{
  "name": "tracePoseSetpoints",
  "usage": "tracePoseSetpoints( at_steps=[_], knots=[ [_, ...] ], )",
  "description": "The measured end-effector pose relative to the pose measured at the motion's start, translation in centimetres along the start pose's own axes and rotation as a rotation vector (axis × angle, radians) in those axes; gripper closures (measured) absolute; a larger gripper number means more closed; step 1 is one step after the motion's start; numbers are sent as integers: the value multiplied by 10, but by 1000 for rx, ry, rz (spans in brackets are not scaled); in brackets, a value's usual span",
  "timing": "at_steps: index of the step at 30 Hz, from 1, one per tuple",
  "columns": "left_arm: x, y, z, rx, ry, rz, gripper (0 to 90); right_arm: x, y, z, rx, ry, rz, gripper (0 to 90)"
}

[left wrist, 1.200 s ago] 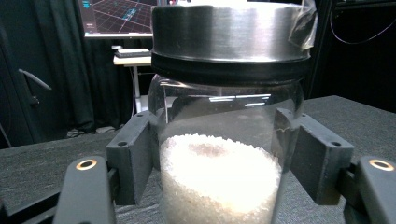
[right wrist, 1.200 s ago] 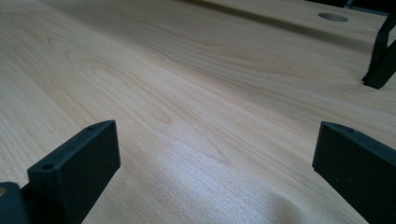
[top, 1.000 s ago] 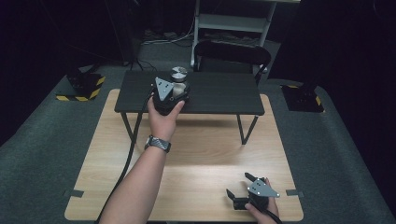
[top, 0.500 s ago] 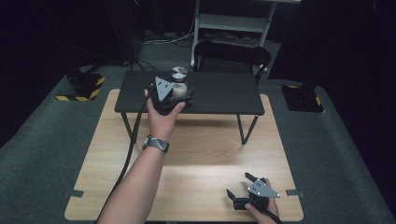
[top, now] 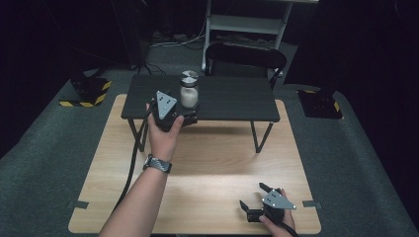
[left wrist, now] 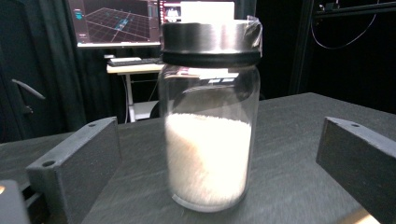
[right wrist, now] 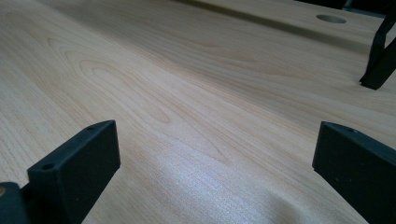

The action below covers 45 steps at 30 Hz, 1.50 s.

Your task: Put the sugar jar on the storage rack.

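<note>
Two grippers: one in each hand of the person, both seen from above in the high view.
Left gripper [top: 184,114]: it was held at the near edge of the small black table [top: 237,101], with the grey plate on top and the cable trailing down along the forearm.
Left jaws: they stood wide apart, one on each side of the jar, and neither one touched the glass; they had just been opening, and the jar stood free between them.
Jar [left wrist: 209,116]: a glass jar with a metal lid, upright on the black table, about half full of white grains. In the high view the jar [top: 188,90] stood just beyond the left gripper, near the left half of the table top.
Black table: it stood on the far part of the wooden table [top: 217,168], on thin dark legs.
Right gripper [top: 258,203]: it was low over the near right corner of the wooden table, well apart from the jar.
Right jaws: they were apart, and only bare wood lay between them in the right gripper view.
Left hand [top: 164,133]: it was around the body of the left gripper, with a watch on the wrist.
Behind the jar: a monitor and a light desk showed in the left gripper view, blurred and far.
</note>
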State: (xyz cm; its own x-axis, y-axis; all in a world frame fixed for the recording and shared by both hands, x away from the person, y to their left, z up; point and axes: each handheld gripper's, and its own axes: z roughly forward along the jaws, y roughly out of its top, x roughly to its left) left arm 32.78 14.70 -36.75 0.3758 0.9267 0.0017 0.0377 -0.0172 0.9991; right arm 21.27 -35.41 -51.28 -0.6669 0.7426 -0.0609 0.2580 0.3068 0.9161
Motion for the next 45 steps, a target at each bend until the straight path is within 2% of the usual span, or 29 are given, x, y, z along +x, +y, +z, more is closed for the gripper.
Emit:
tracePoseSetpoints(
  at_steps=[3,4,9,12,19,20,25,29,32,33,34,35,36,37,38,41,42,45],
  knots=[
    [2,-4,-8,-10,-2,-4,4,0,0,0,1,-1,-1,7],
    [3,-9,-18,-15,-5,1,4,0,0,0,1,0,-1,7],
    [6,-19,-34,-24,-6,7,4,0,0,0,1,0,-1,7],
    [9,-30,-51,-36,-12,0,4,0,0,0,2,0,0,7],
    [15,-45,-73,-50,-22,-3,4,0,1,0,3,0,0,7],
    [17,-51,-81,-56,-26,2,4,0,1,0,3,1,-1,7],
    [20,-66,-97,-67,-23,6,4,0,1,0,3,2,-1,7],
    [23,-78,-109,-50,-24,1,4,0,1,1,4,1,-1,7],
    [27,-95,-125,-36,-15,2,4,0,1,0,2,3,-4,7],
    [27,-95,-125,-36,-15,2,4,0,1,0,2,3,-4,7],
    [28,-109,-136,-43,-9,13,4,-1,0,1,1,5,-2,7],
    [28,-109,-136,-43,-9,13,4,-1,0,1,1,5,-2,7],
    [30,-119,-143,-33,-9,5,4,-2,0,1,-2,8,-1,7],
    [30,-119,-143,-33,-9,5,4,-2,0,1,-2,8,-1,7],
    [31,-129,-149,-12,-6,-5,4,-2,0,1,-4,12,-1,7],
    [34,-137,-156,0,-11,-15,4,-3,-1,0,-6,15,-1,7],
    [35,-143,-162,21,-9,-11,4,-3,-1,0,-7,16,-3,7],
    [36,-149,-169,31,-13,-6,4,-3,-1,0,-9,17,-4,7]
  ],
)
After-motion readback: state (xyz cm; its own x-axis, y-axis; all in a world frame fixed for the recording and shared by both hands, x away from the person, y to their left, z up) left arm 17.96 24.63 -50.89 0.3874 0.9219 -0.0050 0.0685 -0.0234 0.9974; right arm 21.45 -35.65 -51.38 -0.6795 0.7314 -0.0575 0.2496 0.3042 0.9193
